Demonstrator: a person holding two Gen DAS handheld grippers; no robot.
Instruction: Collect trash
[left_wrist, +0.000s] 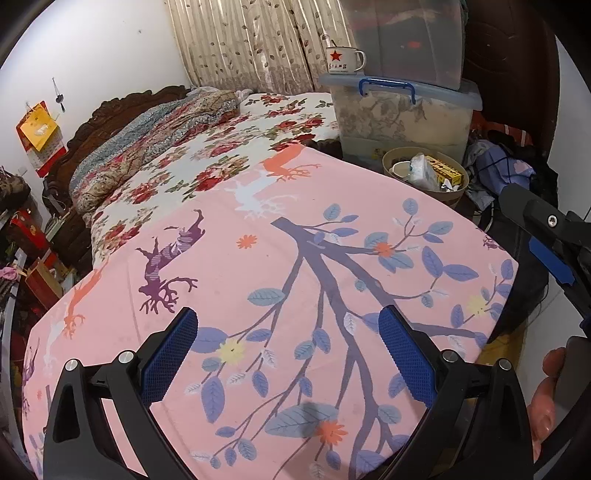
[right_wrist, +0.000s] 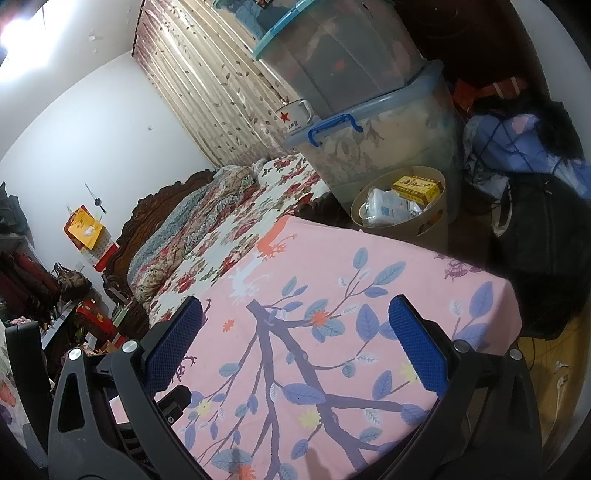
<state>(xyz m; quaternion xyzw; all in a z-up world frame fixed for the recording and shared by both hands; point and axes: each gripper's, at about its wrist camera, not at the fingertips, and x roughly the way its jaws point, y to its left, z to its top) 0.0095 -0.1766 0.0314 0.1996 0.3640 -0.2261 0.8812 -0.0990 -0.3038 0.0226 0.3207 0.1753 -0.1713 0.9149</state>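
Observation:
A beige round bin (left_wrist: 458, 195) (right_wrist: 436, 225) stands past the far right corner of the pink patterned cloth (left_wrist: 280, 295) (right_wrist: 332, 295). Inside it lie a yellow box (left_wrist: 445, 170) (right_wrist: 417, 188) and a white plastic packet (left_wrist: 421, 170) (right_wrist: 384, 210). My left gripper (left_wrist: 288, 321) hovers open above the cloth with nothing between its blue pads. My right gripper (right_wrist: 295, 314) is open too, over the cloth nearer the bin, and holds nothing. The right gripper's body (left_wrist: 546, 240) shows at the right edge of the left wrist view.
Two stacked clear storage boxes (left_wrist: 402, 110) (right_wrist: 380, 140) stand behind the bin, with a white enamel mug (left_wrist: 343, 61) (right_wrist: 295, 116) on the lower lid. A bed with floral bedding (left_wrist: 207, 155) lies beyond the cloth. Clothes and a dark bag (right_wrist: 546, 236) pile at right.

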